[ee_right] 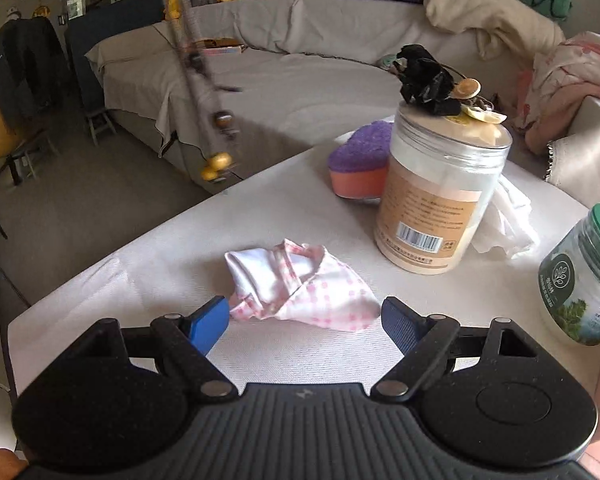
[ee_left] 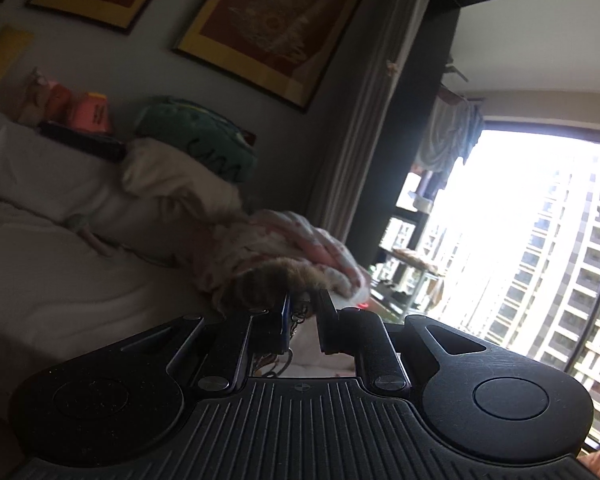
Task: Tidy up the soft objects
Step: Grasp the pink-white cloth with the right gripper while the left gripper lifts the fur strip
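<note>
In the right wrist view a crumpled pink-and-white checked cloth (ee_right: pixel 296 284) lies on the white table (ee_right: pixel 140 280). My right gripper (ee_right: pixel 304 320) is open, its blue fingers on either side of the cloth's near edge, holding nothing. In the left wrist view my left gripper (ee_left: pixel 304 312) is shut on a brown furry soft thing (ee_left: pixel 276 284) with a dangling cord, held up in the air. A beaded string with yellow pieces (ee_right: pixel 212 120) hangs blurred at the left of the right wrist view.
On the table stand a large clear jar (ee_right: pixel 440 192) with a black scrunchie (ee_right: pixel 424 80) on its lid, a purple-and-orange sponge (ee_right: pixel 360 160), a white tissue (ee_right: pixel 508 220) and a green-lidded jar (ee_right: pixel 584 272). A sofa (ee_right: pixel 300 80) with pillows and plush toys lies behind. A bright window (ee_left: pixel 520 240) is on the right.
</note>
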Motion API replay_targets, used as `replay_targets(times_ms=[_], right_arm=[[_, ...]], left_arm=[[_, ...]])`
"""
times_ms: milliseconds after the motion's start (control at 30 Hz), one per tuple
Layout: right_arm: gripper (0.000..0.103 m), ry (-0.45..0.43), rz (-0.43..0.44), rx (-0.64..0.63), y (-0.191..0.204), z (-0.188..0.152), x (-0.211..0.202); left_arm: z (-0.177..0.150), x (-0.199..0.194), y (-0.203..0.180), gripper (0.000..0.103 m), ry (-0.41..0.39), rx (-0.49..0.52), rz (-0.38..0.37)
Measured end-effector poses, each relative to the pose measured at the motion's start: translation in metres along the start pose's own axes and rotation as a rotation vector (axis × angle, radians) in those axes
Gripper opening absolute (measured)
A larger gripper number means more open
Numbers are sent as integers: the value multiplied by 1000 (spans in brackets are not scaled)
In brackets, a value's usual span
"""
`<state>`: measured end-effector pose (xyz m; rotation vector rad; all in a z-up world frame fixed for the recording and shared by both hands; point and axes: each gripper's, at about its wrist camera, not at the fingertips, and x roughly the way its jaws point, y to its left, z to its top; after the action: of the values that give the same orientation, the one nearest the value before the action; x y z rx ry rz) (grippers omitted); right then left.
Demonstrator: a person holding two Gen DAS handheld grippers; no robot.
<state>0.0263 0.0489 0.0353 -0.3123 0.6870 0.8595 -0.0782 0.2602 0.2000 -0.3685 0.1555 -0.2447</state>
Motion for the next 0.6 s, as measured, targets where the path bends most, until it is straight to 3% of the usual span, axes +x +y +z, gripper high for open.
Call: replay_targets(times_ms=[200, 233, 267, 333, 367, 433, 600], right_arm=[[83, -4, 12, -4, 3, 8, 14], [72, 9, 22, -2, 3, 9, 16], [54, 20, 38, 3, 2, 9, 16], [36, 39, 52, 5, 2, 11, 16], [21, 40, 50, 1, 2, 12, 13], [13, 56, 69, 4, 0, 14, 8], [11, 12, 91, 36, -11, 22, -36]], left_arm=[[-13, 8, 23, 16, 45, -42, 81], [-15, 8, 27, 16, 52, -45, 91], [-16, 10, 31, 16, 57, -50, 102], [-18, 12, 39, 16, 66, -67, 119], [-20, 14, 43, 16, 70, -77, 129], [-19, 15, 50, 16, 74, -96, 141], [-9, 29, 58, 16, 72, -100, 162]])
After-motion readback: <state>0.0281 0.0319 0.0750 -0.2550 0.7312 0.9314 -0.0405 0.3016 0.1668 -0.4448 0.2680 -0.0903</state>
